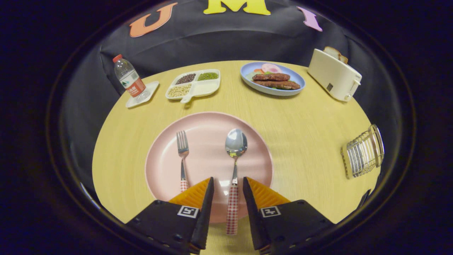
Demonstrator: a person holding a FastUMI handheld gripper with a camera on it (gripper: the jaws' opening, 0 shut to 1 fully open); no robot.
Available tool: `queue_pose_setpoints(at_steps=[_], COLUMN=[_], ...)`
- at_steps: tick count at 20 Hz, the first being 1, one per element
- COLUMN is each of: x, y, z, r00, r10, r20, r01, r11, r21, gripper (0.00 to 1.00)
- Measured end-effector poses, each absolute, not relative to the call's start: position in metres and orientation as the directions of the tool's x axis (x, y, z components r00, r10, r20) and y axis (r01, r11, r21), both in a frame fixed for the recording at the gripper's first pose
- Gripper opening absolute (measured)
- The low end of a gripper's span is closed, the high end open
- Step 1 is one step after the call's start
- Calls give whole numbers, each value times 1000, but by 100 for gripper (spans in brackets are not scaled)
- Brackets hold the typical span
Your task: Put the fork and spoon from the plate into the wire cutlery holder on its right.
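Nearest: gripper [228,184], fingers spread, pinching nothing, with the checked handle of the spoon [235,166] lying in the gap between them, touched by neither. Spoon bowl farther ahead on the pink plate [254,152], handle end reaching off the plate's near rim onto the wooden table [311,131]. Fork [182,156] on the same plate, just left of the spoon and parallel, its handle end hidden behind the left finger. Wire cutlery holder [362,152] well to the right of the plate, at the table's edge, nothing visible inside. Beyond the plate: divided white tray [193,85] with dark beans, green beans and pale beans in three compartments, the fourth looking bare. Blue plate [272,90] holding browned meat, a pink slice and some greens. Water bottle [129,78] upright on a small white coaster [150,90]. Toaster [334,74] with bread in its slot.
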State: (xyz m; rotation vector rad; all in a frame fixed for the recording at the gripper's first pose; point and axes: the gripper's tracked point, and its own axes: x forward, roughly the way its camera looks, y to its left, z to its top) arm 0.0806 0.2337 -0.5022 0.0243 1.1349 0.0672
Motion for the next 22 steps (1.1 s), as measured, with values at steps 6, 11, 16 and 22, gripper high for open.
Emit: queue_pose_setpoints(at_steps=[6,11,16,22], x=[79,71,69,77], y=[240,236,208,142], z=[-512,-490,-439,-391], r00=[393,393,432,480], r10=[78,107,129,123], r20=[-916,-913,-893,-868], r01=[-32,-69,-91,-107], r11=[997,994,991,991], r21=[72,87,99,81], gripper=[13,4,4,4])
